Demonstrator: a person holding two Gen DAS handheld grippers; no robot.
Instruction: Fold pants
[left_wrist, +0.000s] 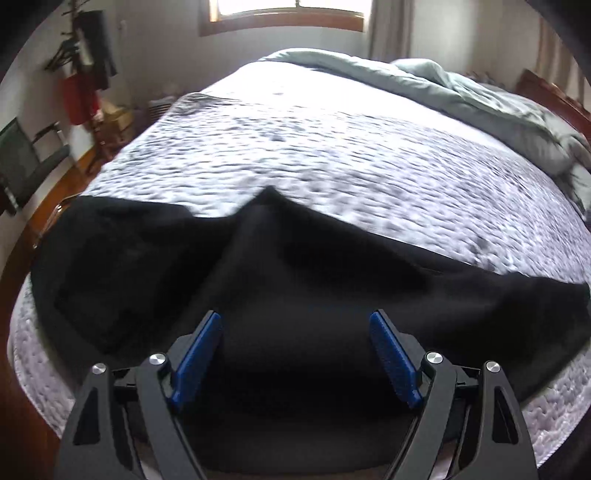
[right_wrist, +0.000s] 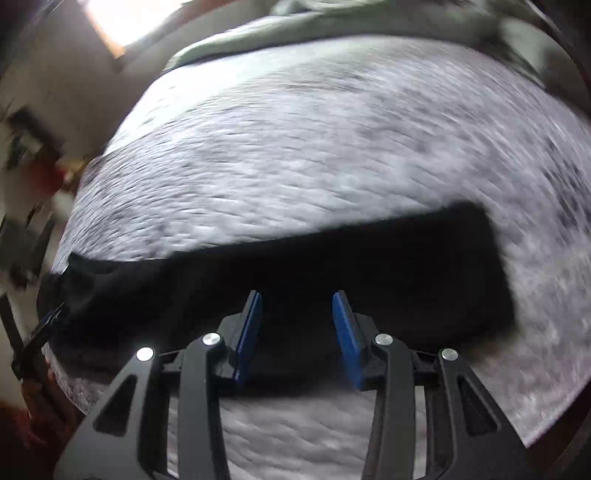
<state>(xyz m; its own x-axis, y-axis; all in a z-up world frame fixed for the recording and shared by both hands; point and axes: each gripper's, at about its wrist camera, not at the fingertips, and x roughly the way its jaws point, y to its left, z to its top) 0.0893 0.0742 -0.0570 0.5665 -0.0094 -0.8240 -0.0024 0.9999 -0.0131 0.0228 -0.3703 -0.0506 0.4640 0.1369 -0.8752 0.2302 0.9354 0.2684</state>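
Quilted mattress (left_wrist: 332, 147) bears black pants (left_wrist: 295, 266) lying crosswise, lower frame, directly beneath your wide-open left gripper (left_wrist: 295, 321) and empty, parted right gripper (right_wrist: 297, 299).

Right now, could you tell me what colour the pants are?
Plain black pants, clearest in the left wrist view.
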